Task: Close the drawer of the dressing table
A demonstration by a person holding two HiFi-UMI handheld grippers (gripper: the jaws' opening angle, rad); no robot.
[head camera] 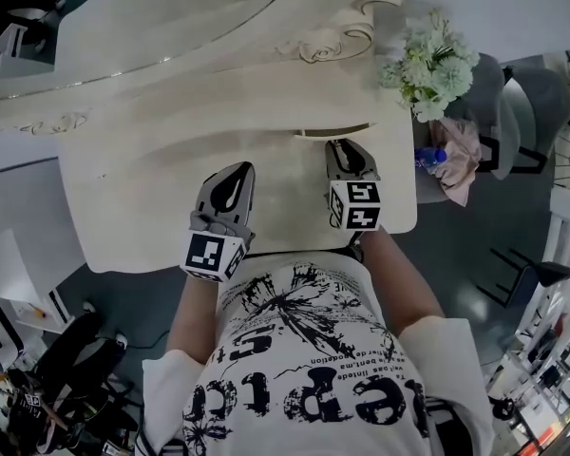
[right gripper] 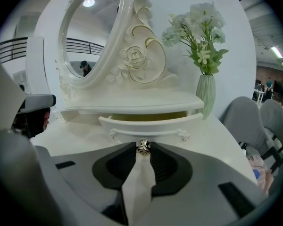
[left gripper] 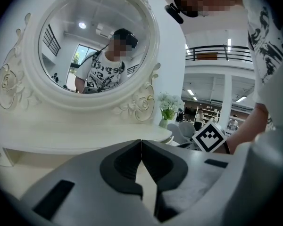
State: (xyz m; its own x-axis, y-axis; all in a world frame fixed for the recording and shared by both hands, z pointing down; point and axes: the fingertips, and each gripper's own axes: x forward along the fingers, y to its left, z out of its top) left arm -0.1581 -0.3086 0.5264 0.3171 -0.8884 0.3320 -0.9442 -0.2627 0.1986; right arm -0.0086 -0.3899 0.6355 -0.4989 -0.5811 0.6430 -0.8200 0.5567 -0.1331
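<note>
Carrying everything: cream carved wooden dressing table, with an oval mirror along the tabletop's back edge.
Drawer: curved cream drawer, partly out, near the tabletop's back right corner.
Left claw: tips together, empty, near the tabletop's front edge.
Right claw: narrow, gripping the drawer's small silver knob.

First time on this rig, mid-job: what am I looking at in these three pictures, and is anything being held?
A person holds a two-jaw gripper in each hand. The head view looks down from their head onto a white dressing table; the other two cameras ride on the grippers. The table carries a mirror and a vase of flowers. Its drawer stands slightly open. The right gripper has its jaws on the drawer's knob. The left gripper is shut, empty, over the tabletop.
</note>
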